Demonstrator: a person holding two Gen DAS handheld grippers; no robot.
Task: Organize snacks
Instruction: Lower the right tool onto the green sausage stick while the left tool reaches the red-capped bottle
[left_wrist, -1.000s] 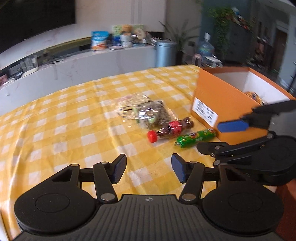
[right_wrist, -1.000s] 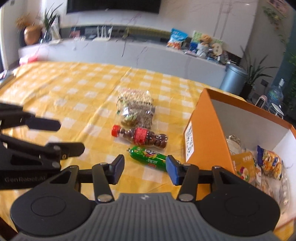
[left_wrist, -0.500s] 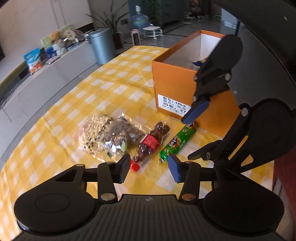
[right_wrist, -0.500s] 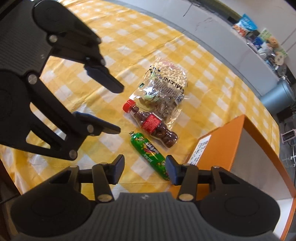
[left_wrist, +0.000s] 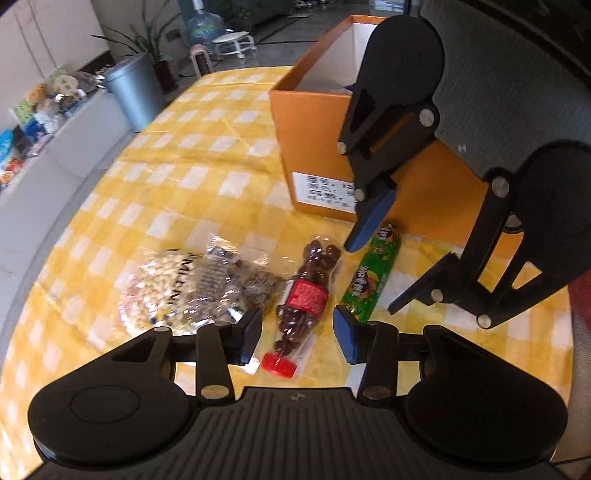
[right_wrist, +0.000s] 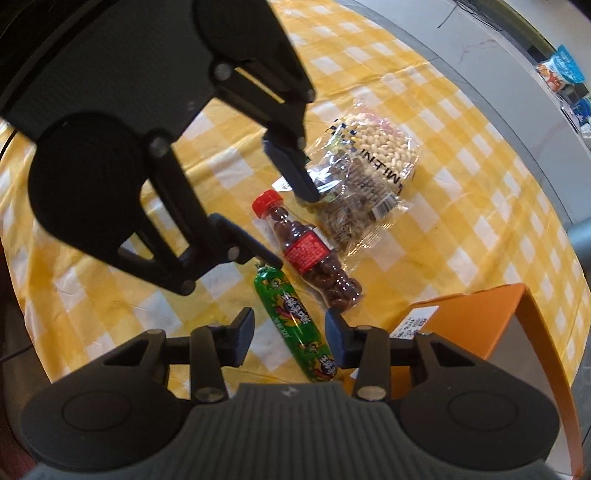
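Observation:
On the yellow checked tablecloth (left_wrist: 184, 177) lie a clear bag of nuts (left_wrist: 192, 284) (right_wrist: 365, 173), a small red-capped bottle of chocolate candies (left_wrist: 306, 295) (right_wrist: 310, 254) and a green snack tube (left_wrist: 373, 273) (right_wrist: 295, 325). An orange box (left_wrist: 317, 147) (right_wrist: 524, 332) stands beside them. My left gripper (left_wrist: 297, 332) is open, low over the bottle. My right gripper (right_wrist: 290, 328) is open, above the green tube. Each gripper shows in the other's view, the left (right_wrist: 291, 229) and the right (left_wrist: 369, 273).
A grey bin (left_wrist: 135, 92) and a plant stand beyond the table. A white counter (right_wrist: 517, 74) with snack packets runs along the far side. The table edge is close behind the grippers.
Both grippers have swung down and tilted toward the snacks. The left now hovers over the bottle and the right over the green tube. The snacks have not moved.

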